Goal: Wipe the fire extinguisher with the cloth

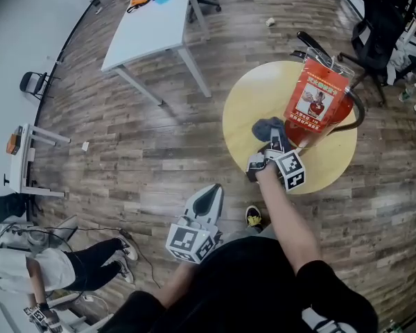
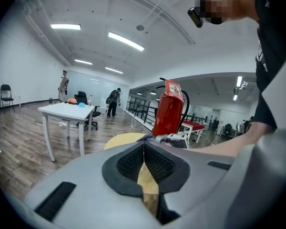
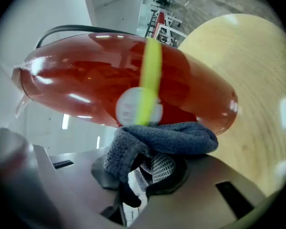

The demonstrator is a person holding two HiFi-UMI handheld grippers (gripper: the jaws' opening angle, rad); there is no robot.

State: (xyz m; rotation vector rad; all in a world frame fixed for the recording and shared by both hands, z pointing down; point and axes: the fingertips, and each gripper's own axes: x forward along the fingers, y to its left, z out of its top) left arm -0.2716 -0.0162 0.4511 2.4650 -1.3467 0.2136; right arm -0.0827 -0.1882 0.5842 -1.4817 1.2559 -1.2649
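**Surfaces and finishes, quick pass**

Logged fire extinguisher [image 3: 109,75] as smooth, glossy red painted metal with bright light streaks on it. Noted cloth [image 3: 167,140] as grey, nubby, matt terry-like weave. Marked round table [image 1: 253,109] as pale wood grain with a low satin sheen. Tagged left gripper [image 2: 144,151] and right gripper [image 3: 143,168] as matt grey plastic shells; saw ribbed black rubbery pads [image 2: 127,165] on the left. Recorded floor [image 1: 145,158] as worn brown wood planks, white table [image 1: 152,26] as smooth and matt.

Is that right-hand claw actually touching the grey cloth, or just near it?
Touching. In the right gripper view, the right gripper is clamped on the cloth, which bunches out from between its jaws.
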